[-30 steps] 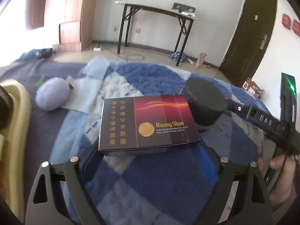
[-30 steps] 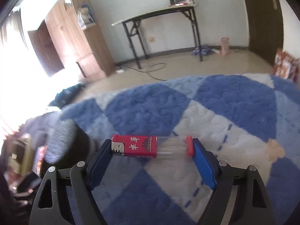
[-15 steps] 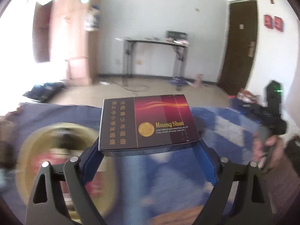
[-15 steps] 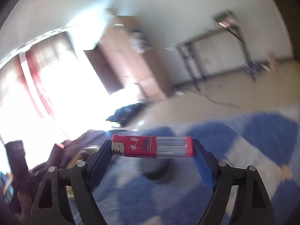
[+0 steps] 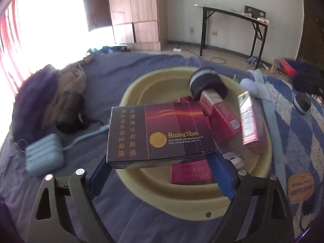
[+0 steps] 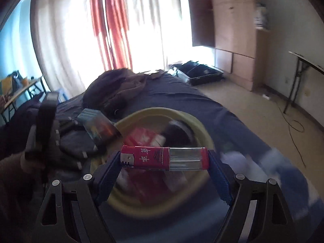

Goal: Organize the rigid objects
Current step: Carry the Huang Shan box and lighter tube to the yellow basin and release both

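The left gripper [image 5: 160, 162] is clamped across the dark "Huang Shan" cigarette carton [image 5: 160, 134], held flat over the yellow basin [image 5: 178, 200] for dropping in. The right gripper [image 6: 164, 167] pinches a red lighter [image 6: 164, 159] end to end above the same basin (rim blurred). Inside: red packs [image 5: 221, 121] at two o'clock, a black-and-white roll [image 5: 206, 81] at twelve.

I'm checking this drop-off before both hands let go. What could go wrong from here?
1. The yellow basin already holds red boxes leaning on each other; the Huang Shan carton, released by the left gripper, may land on them and tip out.
2. The lighter is pinched only at its ends by the right gripper; it could slip.
3. Both grippers converge over one basin and may collide.
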Demonstrator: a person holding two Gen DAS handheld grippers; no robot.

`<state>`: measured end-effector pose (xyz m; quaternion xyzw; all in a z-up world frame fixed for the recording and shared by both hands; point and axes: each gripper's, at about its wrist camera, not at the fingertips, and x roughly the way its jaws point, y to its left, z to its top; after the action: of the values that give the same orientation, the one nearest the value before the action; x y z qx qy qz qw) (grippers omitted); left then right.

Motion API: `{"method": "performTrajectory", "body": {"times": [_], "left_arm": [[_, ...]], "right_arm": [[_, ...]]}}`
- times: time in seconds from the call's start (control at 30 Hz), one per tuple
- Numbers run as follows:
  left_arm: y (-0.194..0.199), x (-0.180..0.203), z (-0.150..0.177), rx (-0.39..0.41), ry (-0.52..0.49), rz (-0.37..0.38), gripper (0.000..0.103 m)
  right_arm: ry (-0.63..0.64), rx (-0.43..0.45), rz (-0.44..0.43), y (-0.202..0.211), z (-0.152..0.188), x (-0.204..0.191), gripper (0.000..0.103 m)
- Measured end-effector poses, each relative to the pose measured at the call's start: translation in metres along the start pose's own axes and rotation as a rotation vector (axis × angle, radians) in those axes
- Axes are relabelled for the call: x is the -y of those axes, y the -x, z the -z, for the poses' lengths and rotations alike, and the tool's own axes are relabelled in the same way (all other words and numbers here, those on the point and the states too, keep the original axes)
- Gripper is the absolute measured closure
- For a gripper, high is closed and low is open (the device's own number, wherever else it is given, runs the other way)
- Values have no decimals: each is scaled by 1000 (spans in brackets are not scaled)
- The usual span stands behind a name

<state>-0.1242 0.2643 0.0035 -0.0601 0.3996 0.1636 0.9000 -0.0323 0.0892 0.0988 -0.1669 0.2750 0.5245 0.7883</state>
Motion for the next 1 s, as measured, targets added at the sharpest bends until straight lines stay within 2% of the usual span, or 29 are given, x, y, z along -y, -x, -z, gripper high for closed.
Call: {"method": "performTrajectory", "body": {"times": [0.13,0.17,0.23,0.4,0.57,0.63,0.73,0.83,1.0], "left_arm": [[-10,6,7,-6,-18,14,14],[-12,9,7,-6,-31,15,14],[-14,11,8,-6,-46,17,14],[-13,4,18,-13,-23,21,14],[-15,18,28,-17,-70,19,13],[-13,24,32,1,-107,-5,13],[-12,25,35,16,-107,-5,13],[-14,22,33,4,-101,5,13],[-16,21,32,24,-110,0,11]], "right_arm": [[44,-112,30,-67,-25,-12,21],[66,-128,61,-80,-28,-14,21],[97,-129,120,-104,-44,-17,21],[248,-144,104,-133,-59,-53,21],[194,-224,96,-177,-68,-57,21],[215,-259,103,-191,-65,-65,21],[222,-269,100,-208,-67,-67,21],[252,-300,119,-216,-60,-69,20],[219,-320,93,-225,-62,-67,20]]}}
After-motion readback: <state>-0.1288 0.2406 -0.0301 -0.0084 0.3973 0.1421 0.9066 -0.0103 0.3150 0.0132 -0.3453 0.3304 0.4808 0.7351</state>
